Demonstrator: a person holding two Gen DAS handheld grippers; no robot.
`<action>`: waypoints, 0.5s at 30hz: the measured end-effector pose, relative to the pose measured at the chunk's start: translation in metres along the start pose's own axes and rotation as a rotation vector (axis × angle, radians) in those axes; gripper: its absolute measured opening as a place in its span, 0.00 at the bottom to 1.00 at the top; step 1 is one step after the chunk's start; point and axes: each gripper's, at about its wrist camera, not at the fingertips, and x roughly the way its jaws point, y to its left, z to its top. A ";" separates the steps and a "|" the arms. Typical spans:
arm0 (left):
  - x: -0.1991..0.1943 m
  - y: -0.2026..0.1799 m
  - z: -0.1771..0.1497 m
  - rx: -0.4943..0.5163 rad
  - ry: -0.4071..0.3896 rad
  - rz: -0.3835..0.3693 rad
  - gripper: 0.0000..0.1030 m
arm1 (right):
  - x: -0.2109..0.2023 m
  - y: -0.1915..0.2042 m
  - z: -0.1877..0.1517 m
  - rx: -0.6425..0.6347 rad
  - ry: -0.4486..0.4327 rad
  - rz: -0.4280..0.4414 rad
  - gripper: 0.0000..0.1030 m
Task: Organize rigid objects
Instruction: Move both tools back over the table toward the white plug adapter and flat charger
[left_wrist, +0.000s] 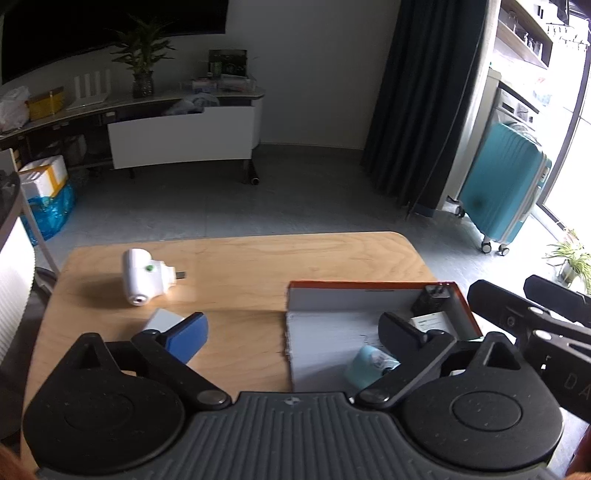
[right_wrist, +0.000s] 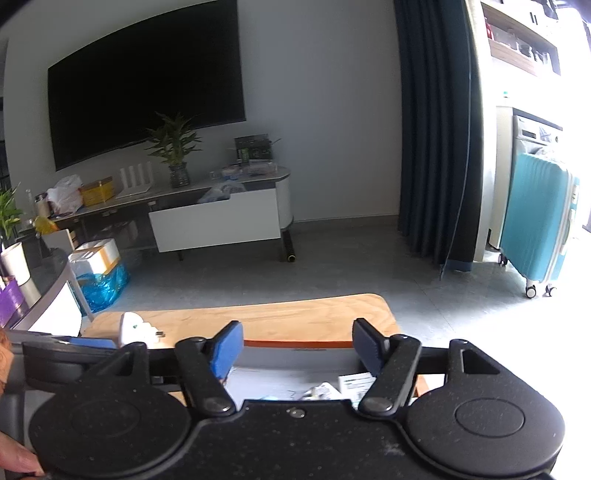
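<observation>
On the wooden table (left_wrist: 240, 258) a white plug-in device (left_wrist: 137, 275) lies on its side at the far left. A small grey-white box (left_wrist: 162, 318) sits just behind my left finger. An orange-rimmed tray (left_wrist: 369, 283) at the right holds a black charger (left_wrist: 431, 296), a white labelled card (left_wrist: 430, 322) and a teal object (left_wrist: 364, 367). My left gripper (left_wrist: 293, 326) stands wide open over the tray's left edge, holding nothing. My right gripper (right_wrist: 298, 341) is open above the tray (right_wrist: 295, 343), with the labelled card (right_wrist: 354, 382) below it. The white device (right_wrist: 135, 328) shows at its left.
Beyond the table's far edge is grey floor. A teal suitcase (left_wrist: 502, 184) stands at the right by a dark curtain (left_wrist: 417, 103). A low white console (left_wrist: 184, 136) with a potted plant (left_wrist: 142, 55) lines the back wall. A blue bag (left_wrist: 48, 214) lies left.
</observation>
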 end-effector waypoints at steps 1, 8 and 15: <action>-0.003 0.003 -0.001 -0.001 -0.003 0.008 1.00 | -0.001 0.004 0.000 -0.005 0.001 0.003 0.76; -0.020 0.028 -0.005 -0.036 -0.010 0.038 1.00 | -0.006 0.031 -0.001 -0.035 0.005 0.039 0.78; -0.029 0.048 -0.010 -0.063 -0.010 0.063 1.00 | -0.006 0.056 -0.002 -0.060 0.015 0.067 0.78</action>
